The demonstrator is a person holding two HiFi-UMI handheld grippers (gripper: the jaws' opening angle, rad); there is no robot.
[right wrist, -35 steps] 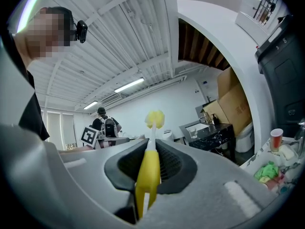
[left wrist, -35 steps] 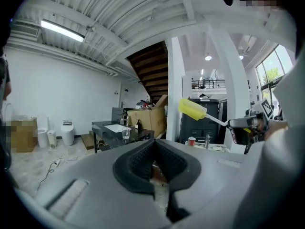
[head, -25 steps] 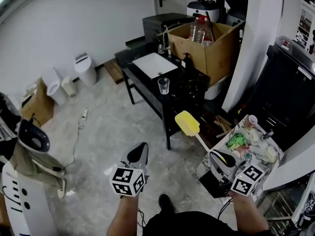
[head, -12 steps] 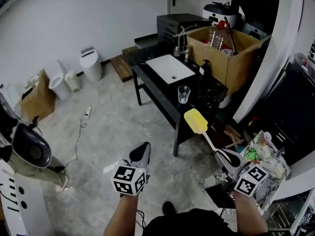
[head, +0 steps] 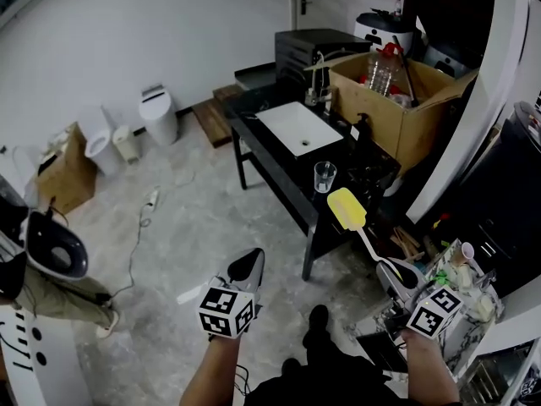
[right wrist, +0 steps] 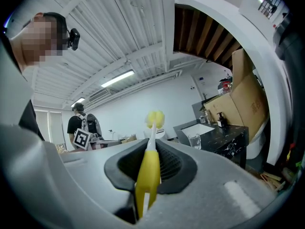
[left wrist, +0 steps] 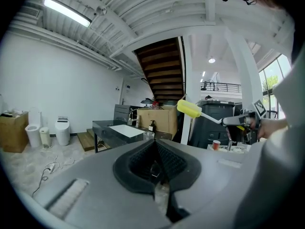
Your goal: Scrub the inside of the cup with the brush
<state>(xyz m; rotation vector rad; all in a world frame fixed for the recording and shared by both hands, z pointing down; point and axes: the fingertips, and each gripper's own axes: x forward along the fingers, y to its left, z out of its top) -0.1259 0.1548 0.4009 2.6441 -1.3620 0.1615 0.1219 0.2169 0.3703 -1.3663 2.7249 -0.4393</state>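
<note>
Cup [head: 325,177] nr table [head: 272,164] edge, floor [head: 194,218] beside, brush [head: 347,208] held

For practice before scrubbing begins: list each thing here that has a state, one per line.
cup: upright on the black table, untouched.
brush: held in the air, clear of the cup.
left gripper: shut, empty.
right gripper: shut on the brush.
cardboard box: open on top.

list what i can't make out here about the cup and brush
- cup inside: too small in the head view to tell whether it is clean or dirty, wet or dry; in the left gripper view the left gripper, jaws shut, cuts off its base.
- brush head surface: too small in every view, and end-on in the right gripper view.
- brush handle end: in the head view, hidden inside the right gripper.
</note>
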